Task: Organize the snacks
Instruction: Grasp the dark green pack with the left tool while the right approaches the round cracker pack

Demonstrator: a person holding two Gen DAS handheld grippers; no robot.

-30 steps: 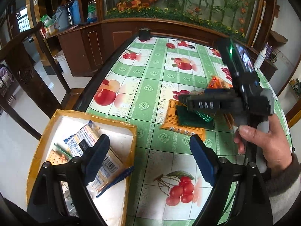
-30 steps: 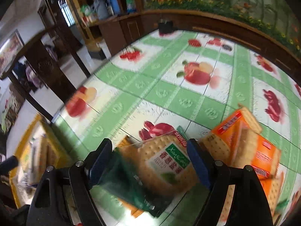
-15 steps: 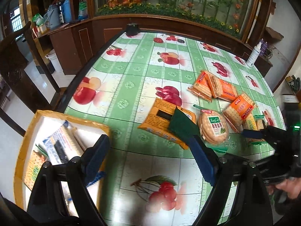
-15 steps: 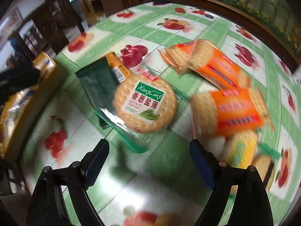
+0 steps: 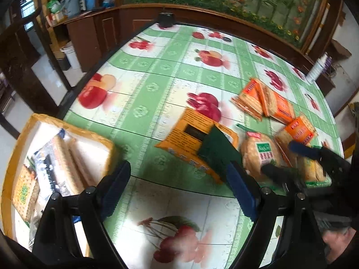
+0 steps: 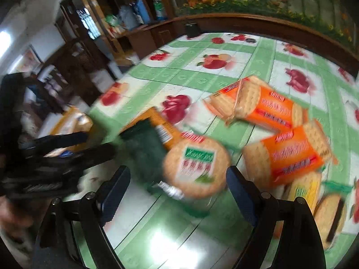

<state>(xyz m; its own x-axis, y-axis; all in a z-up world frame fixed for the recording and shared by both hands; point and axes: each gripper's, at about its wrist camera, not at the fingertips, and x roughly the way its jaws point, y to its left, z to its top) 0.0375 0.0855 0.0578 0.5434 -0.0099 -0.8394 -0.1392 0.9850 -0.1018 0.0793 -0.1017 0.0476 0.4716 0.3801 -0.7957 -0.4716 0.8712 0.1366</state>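
The round cracker pack in clear film with a green label (image 6: 196,168) lies flat on the tabletop (image 5: 157,83), just ahead of the right tongs (image 6: 178,188) and between the lines of their two blue-padded fingers, with its green sealed tail (image 6: 143,150) draped over a flat orange carton (image 5: 190,139) to its left. It looks light, and the film is probably slick and crinkly while the crackers inside would crack under a hard squeeze, so the sensible hold is across the stack's rim with gentle pressure, or on the crimped tail, which can take a pinch without harm. The right tongs are spread with nothing between the pads; their jaws have just been widening, and the pack sits free on the cloth. Beyond it to the right lie several orange-wrapped square cracker packs (image 6: 264,107), some overlapping, and a yellow-labelled pack (image 6: 303,190) near the edge. The left tongs (image 5: 179,190) are likewise spread and empty, hovering over the green-and-white fruit-print cloth near the tabletop's near edge. To their left, off the tabletop's edge, sits a yellow-rimmed cardboard box (image 5: 67,125) that already holds several wrapped cracker packs, seemingly the place for the rest.
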